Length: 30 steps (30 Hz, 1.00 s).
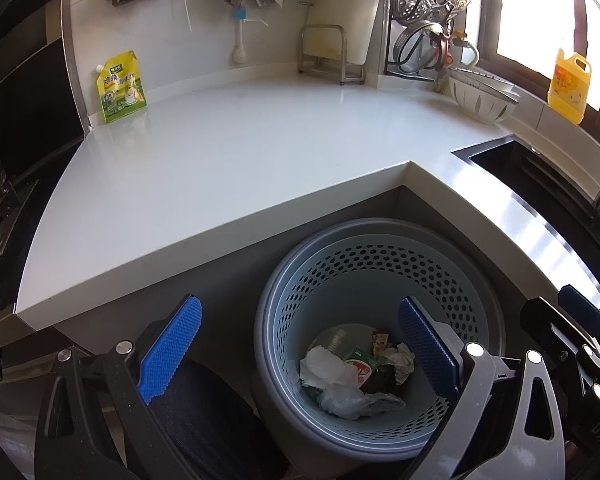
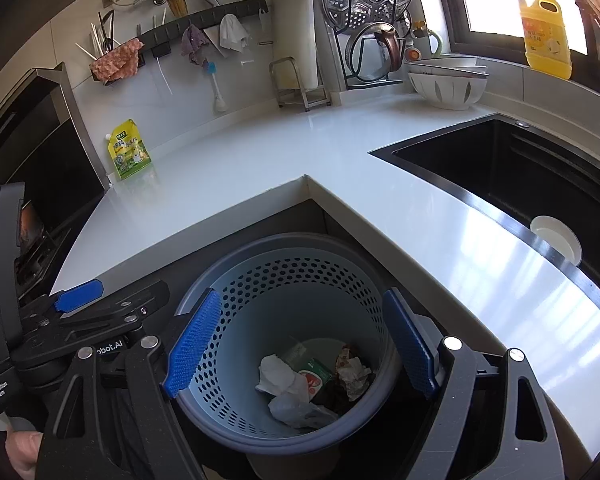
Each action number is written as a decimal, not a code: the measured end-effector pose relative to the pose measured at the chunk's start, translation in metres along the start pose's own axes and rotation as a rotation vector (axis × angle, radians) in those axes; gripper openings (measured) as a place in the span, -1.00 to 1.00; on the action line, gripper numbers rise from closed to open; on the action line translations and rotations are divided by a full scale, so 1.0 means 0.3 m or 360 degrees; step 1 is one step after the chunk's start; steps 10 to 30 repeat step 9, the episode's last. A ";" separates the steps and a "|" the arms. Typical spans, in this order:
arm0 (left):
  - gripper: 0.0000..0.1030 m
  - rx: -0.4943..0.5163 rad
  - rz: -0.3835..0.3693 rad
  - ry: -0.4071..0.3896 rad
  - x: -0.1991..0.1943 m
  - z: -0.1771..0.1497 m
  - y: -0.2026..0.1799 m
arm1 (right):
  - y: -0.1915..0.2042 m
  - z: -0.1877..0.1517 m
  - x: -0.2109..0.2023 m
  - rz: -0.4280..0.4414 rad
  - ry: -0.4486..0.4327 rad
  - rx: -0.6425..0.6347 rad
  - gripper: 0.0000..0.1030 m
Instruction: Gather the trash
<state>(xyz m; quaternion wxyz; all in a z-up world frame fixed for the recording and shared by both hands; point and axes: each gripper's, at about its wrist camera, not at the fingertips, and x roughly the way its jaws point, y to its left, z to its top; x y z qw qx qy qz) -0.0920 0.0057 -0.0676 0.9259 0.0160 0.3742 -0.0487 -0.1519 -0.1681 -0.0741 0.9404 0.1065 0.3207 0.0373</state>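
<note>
Left gripper (image 1: 296,344) spread wide, nothing between pads, above perforated blue bin (image 1: 380,320). Right gripper (image 2: 300,344) likewise spread, empty, over same bin (image 2: 284,340). Bin stands below inner corner of white counter (image 1: 228,148). Trash (image 1: 356,372) at bin bottom: crumpled white tissue, clear plastic, green-red carton, brown wrapper. Yellow-green pouch (image 1: 121,87) upright at counter's far left, well apart from bin.
</note>
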 end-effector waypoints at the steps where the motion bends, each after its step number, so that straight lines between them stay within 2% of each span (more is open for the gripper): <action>1: 0.88 0.0002 0.0002 -0.0001 0.000 0.000 0.000 | 0.001 0.000 0.001 0.0002 0.0001 0.0001 0.54; 30: 0.88 -0.0008 0.0009 0.0007 0.003 0.000 0.003 | 0.002 -0.002 0.002 0.0000 -0.0002 -0.0001 0.54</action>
